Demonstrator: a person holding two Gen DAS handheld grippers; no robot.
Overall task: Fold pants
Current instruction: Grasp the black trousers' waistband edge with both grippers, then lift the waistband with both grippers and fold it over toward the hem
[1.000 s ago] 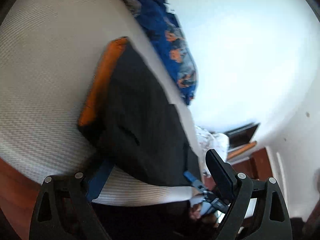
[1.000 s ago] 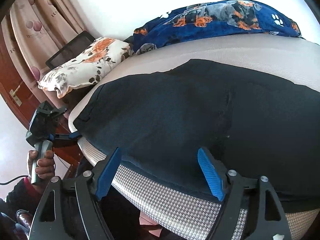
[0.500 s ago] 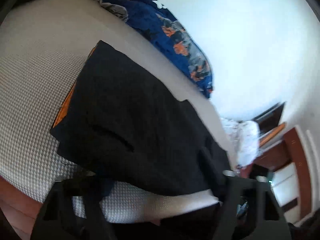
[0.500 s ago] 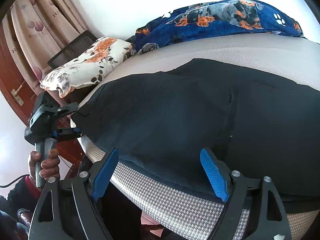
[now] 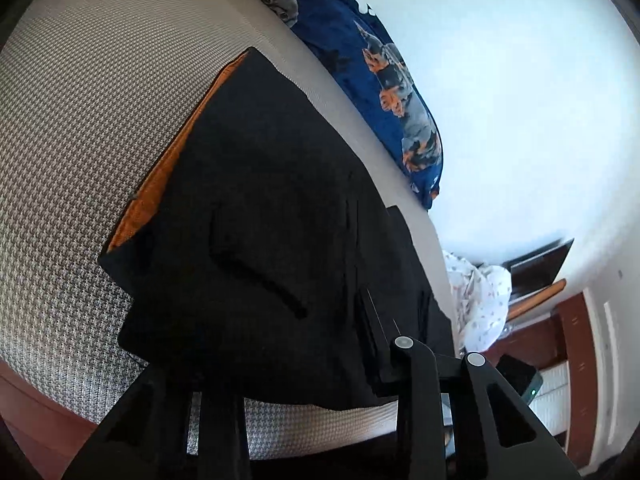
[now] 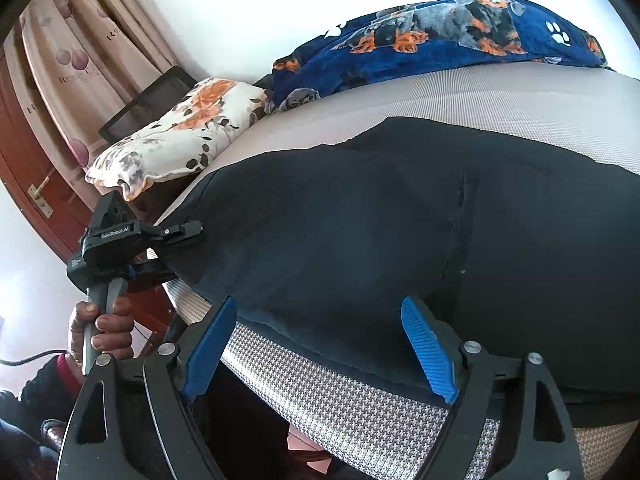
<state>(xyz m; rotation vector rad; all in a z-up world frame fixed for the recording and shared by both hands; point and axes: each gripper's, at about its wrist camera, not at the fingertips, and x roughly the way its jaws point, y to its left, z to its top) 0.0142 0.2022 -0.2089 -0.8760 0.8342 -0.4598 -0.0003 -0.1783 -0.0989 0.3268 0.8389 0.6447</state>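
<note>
Dark pants (image 6: pixel 400 232) spread flat on houndstooth bed cover (image 6: pixel 360 412), long axis along near bed edge, orange lining (image 5: pixel 160 188) showing at 1 end. Left gripper (image 6: pixel 180 236) at pants' corner, jaws just closing, cloth between them; pads hidden, grip unclear. Right gripper (image 6: pixel 320 352) spread wide over near hem, not pinching. Floral pillow (image 6: pixel 180 132), blue dog-print blanket (image 6: pixel 440 40) beyond.

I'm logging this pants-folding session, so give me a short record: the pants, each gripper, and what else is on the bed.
pants: dark, spread flat on bed cover
left gripper: at pants' corner, jaws just been closing, fabric between them; grip unclear
right gripper: open at pants' near edge, holding nothing
also on bed: blue blanket, floral pillow
</note>
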